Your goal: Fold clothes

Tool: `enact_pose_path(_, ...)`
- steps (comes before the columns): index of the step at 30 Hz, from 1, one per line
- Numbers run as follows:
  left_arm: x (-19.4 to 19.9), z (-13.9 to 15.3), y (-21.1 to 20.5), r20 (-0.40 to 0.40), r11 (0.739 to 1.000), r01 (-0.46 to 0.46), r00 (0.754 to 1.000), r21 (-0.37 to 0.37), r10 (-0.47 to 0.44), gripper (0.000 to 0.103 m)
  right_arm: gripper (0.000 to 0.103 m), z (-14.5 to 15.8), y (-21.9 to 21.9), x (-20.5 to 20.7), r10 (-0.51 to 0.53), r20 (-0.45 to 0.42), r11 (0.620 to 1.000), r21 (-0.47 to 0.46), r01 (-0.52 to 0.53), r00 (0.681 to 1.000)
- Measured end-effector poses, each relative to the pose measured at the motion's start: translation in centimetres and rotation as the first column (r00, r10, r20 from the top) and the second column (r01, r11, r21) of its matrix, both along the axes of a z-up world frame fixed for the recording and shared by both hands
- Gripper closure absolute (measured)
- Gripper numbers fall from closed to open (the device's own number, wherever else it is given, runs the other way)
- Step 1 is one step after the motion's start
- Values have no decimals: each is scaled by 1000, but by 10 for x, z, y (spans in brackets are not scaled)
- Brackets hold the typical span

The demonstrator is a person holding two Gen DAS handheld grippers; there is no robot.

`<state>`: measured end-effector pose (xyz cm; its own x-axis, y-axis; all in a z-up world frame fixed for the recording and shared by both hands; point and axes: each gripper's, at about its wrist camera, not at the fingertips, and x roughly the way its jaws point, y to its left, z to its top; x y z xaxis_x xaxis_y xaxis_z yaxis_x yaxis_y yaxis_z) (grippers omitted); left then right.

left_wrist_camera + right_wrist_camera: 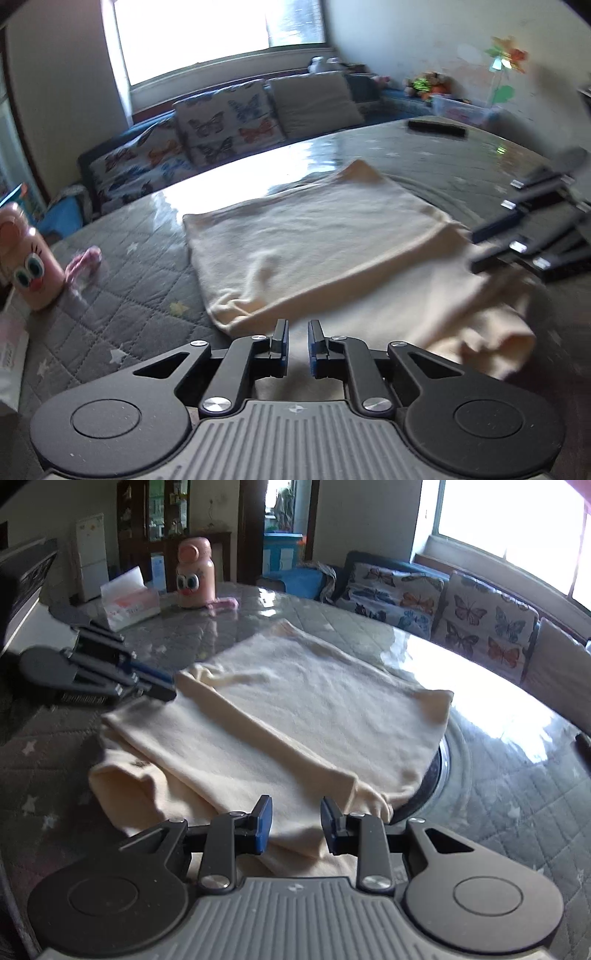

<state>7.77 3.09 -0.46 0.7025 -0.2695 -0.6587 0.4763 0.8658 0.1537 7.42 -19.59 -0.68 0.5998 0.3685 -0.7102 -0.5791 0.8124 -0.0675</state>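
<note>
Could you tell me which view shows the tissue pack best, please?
The right wrist view: the tissue pack stands whole beside the pink bottle. The left wrist view catches only a cropped sliver at its left edge.

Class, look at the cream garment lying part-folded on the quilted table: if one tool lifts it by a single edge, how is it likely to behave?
The cream garment would probably drape limply, since it already lies in soft wrinkles and folds. It looks thin, so likely light for its size. Its folded layers would probably slide apart, undoing the fold, unless the left tool and right tool lift together.
</note>
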Motion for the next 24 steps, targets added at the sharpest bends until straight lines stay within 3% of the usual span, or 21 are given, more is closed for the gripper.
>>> enact_pose_path(5, -27, 2, 3, 14, 997, 47, 999, 57, -48, 89, 75, -13, -2, 3, -12, -28, 1000, -15, 12, 1000)
enact_pose_path(8, -42, 0, 5, 18, 991, 86, 996, 99, -88, 76, 74, -6, -10, -3, -12, -23, 1000, -7, 12, 1000)
enact_pose_path(11, -57, -4, 4, 28, 981, 131, 990, 142, -136, 74, 74, -2, -16, -8, -17, -34, 1000, 0, 17, 999)
enact_pose_path(15, -72, -11, -3, 56, 961, 196, 976, 196, -211, 60, 71, -1, -19, -18, -3, -41, 1000, -16, 2, 999)
enact_pose_path(19, -74, -20, -16, 77, 946, 235, 963, 225, -258, 58, 67, 1, -20, -30, 38, -39, 998, -43, -40, 999)
enact_pose_path(22, -74, -25, -24, 85, 942, 250, 958, 222, -275, 58, 55, 5, -20, -39, 70, -30, 995, -64, -72, 997)
enact_pose_path(24, -73, -27, -27, 92, 942, 257, 955, 214, -282, 65, 54, 7, -21, -45, 91, -23, 993, -75, -93, 996)
